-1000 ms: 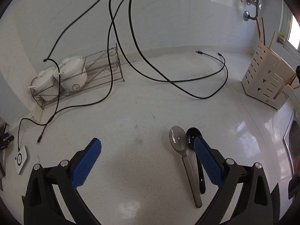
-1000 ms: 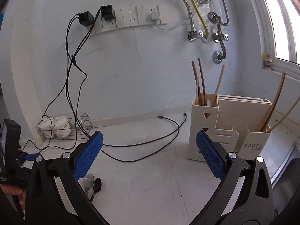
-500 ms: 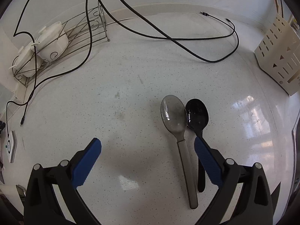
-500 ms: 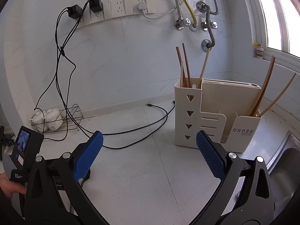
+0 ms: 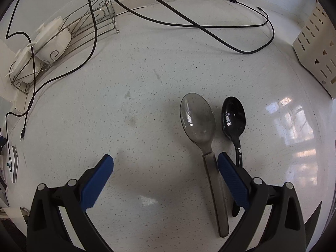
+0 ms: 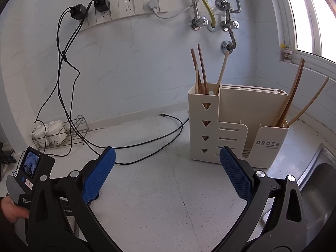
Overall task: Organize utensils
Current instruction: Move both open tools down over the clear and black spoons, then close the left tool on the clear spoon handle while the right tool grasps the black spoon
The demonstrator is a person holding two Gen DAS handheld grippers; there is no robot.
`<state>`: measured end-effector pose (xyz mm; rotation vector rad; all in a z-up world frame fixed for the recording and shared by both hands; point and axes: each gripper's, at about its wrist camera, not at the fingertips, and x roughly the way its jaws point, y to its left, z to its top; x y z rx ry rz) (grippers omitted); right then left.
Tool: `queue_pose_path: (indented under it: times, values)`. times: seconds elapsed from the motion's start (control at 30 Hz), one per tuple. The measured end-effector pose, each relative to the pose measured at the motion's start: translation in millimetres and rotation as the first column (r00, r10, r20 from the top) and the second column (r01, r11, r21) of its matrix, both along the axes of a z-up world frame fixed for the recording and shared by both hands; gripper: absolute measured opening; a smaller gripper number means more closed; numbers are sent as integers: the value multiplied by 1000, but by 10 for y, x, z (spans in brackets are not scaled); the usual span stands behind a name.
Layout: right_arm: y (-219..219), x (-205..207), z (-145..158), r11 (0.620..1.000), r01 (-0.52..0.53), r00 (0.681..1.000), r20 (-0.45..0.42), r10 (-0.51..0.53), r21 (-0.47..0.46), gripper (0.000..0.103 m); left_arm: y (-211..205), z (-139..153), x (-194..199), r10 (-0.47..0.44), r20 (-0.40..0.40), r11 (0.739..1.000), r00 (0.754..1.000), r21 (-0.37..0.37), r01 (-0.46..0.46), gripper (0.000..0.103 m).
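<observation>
- Lower and closer than a second ago, the left gripper [image 5: 164,169] now hangs over the speckled white countertop [image 5: 136,88], and the two spoons fill far more of its view than before.
- Its blue-padded jaws are spread wide and hold nothing; the right-hand pad sits between the two spoon handles, covering part of the black one.
- A translucent grey plastic spoon [image 5: 202,138] lies flat, bowl away from the camera, with a smaller glossy black spoon [image 5: 233,119] just beside it on the right, roughly parallel.
- At the far left a wire rack [image 5: 84,25] carries two white lidded ceramic pots [image 5: 52,40], now nearer the frame's edge, and black cables [image 5: 210,26] trail across the counter.
- The right gripper [image 6: 168,163] is spread too, empty, and has drawn closer to the cream plastic utensil holder [image 6: 231,126], which holds wooden chopsticks [image 6: 200,69] in its tall left compartment.
- The holder stands well apart from the spoons, beside a steel sink [image 6: 321,172].
</observation>
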<state>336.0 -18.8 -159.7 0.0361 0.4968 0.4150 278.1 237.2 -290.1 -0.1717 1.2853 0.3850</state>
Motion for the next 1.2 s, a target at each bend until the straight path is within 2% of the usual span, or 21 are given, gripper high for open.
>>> queue_pose_path:
  times: [0.17, 0.27, 0.37, 0.43, 0.5, 0.53, 0.73, 0.97, 1.13, 1.2]
  values:
    - [73, 0, 2, 1000, -15, 1000, 0, 15, -7, 95, 56, -16, -6, -8, 4, 998, 1000, -55, 8, 85]
    - [136, 10, 1, 1000, -28, 1000, -7, 28, -11, 95, 97, 0, -32, -18, 9, 996, 1000, -88, 19, 73]
    - [223, 19, 0, 999, -45, 999, -13, 44, -16, 95, 123, 36, -68, -30, 8, 996, 1000, -87, 31, 51]
    - [296, 17, 1, 998, -60, 998, -15, 60, -20, 95, 180, 66, -121, -25, 5, 996, 1000, -84, 26, 23]
    - [384, 11, 0, 996, -82, 996, -20, 82, -25, 95, 288, 78, -176, -10, 9, 993, 1000, -118, 11, 12]
    - [435, 8, -4, 995, -96, 995, -26, 95, -30, 95, 372, 92, -208, 3, 11, 990, 1000, -142, -1, 11]
    - [769, -35, -97, 980, -186, 980, -81, 180, -74, 95, 543, 85, -371, 33, 9, 988, 999, -150, -32, 11]
    - [1193, -64, -374, 946, -294, 938, -235, 257, -139, 95, 686, 124, -572, 70, 23, 983, 997, -169, -65, 11]
    - [1512, -47, -640, 914, -357, 882, -392, 262, -192, 94, 704, 147, -638, 78, 29, 982, 997, -176, -71, 11]
    - [1641, -41, -748, 898, -391, 848, -458, 266, -202, 86, 689, 149, -632, 74, 30, 983, 997, -169, -68, 11]
